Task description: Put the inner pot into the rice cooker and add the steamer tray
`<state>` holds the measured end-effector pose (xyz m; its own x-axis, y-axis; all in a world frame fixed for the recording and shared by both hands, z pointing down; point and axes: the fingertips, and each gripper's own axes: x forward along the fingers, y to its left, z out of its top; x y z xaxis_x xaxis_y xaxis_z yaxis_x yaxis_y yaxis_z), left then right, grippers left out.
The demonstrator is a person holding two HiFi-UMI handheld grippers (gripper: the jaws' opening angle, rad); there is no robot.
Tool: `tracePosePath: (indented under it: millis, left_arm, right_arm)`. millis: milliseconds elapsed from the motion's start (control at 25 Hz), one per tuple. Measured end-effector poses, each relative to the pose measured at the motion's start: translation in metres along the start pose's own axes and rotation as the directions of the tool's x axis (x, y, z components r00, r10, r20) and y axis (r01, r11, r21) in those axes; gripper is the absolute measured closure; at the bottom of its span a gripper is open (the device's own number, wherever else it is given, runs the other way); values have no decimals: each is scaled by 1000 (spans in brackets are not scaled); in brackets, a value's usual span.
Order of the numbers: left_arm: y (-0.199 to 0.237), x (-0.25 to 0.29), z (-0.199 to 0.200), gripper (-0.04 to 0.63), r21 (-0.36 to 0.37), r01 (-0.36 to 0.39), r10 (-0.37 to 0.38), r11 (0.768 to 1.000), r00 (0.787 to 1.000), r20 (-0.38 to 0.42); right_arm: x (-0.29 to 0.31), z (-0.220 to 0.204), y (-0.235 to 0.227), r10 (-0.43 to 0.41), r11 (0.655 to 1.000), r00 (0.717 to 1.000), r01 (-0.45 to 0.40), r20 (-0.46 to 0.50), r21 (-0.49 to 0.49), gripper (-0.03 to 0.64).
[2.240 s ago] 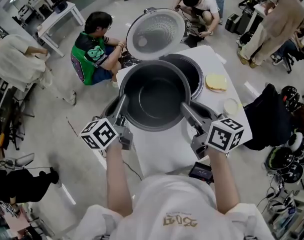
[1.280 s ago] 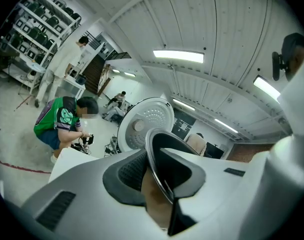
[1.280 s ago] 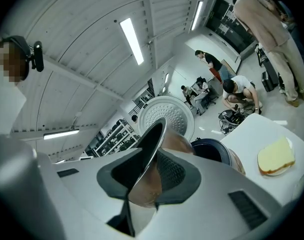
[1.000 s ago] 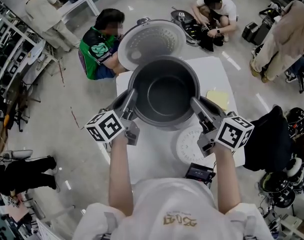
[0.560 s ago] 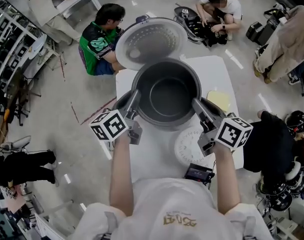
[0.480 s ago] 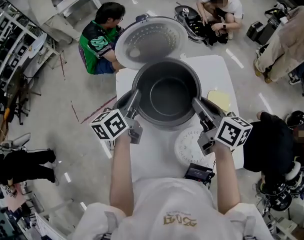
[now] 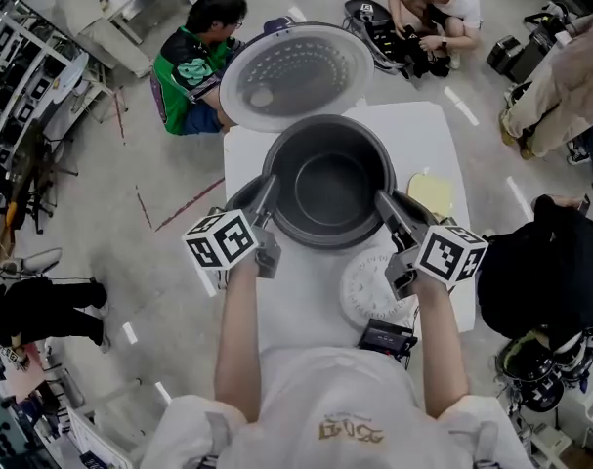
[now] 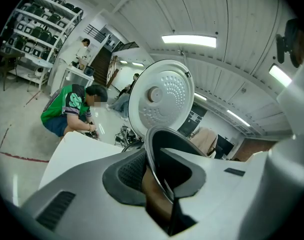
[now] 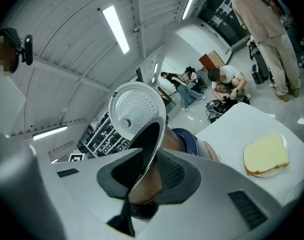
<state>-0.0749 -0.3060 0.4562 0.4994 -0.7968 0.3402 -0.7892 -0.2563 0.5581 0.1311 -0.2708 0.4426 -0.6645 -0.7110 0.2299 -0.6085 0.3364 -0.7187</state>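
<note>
My left gripper (image 7: 266, 191) is clamped on the left rim of the inner pot (image 7: 327, 179). In the left gripper view the thin metal rim (image 8: 153, 154) runs between the two pads, one inside the pot and one on its brown outer wall. My right gripper (image 7: 385, 205) has the opposite rim pinched the same way (image 9: 147, 151), so the pot hangs level between both tools.

The pot sits right over the rice cooker (image 7: 236, 197). Only dark slivers of the cooker's body show past the pot's sides in the head view. In the right gripper view a dark blue part of the body (image 9: 192, 138) peeks out behind the pot wall. I cannot tell how far the pot has gone into the opening, or whether its base rests on anything; the pot itself hides that.

The cooker's lid (image 7: 296, 71) stands open behind, its dotted inner face towards me.

The white steamer tray (image 7: 366, 286) lies on the table (image 7: 306, 306), near the pot on my right. My right gripper's cube covers its far edge. A pale yellow slab on a small plate (image 9: 264, 156) lies further right. A small black device (image 7: 386, 338) sits at the table's near edge, partly cut off by my shirt. I cannot make out what it is.
</note>
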Motion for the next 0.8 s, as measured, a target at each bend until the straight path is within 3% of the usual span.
tracePosePath:
  millis: [360,640,800]
  left_arm:
    - [12,6,-14,489,35,-36,37,999,999,-39]
    - [15,10,-20,472,187,-89,106,978,991,-80]
    - [19,12,-28,469,215,-106,131,971,986,-103]
  right_arm:
    - [9,-12,-14,-33,999,999,32,-34,-20,517]
    - [14,-18,-24,-67,996,996,64,-62,-56,511]
    - [16,-23,-29,-95,991,992,87,-79,-98,509]
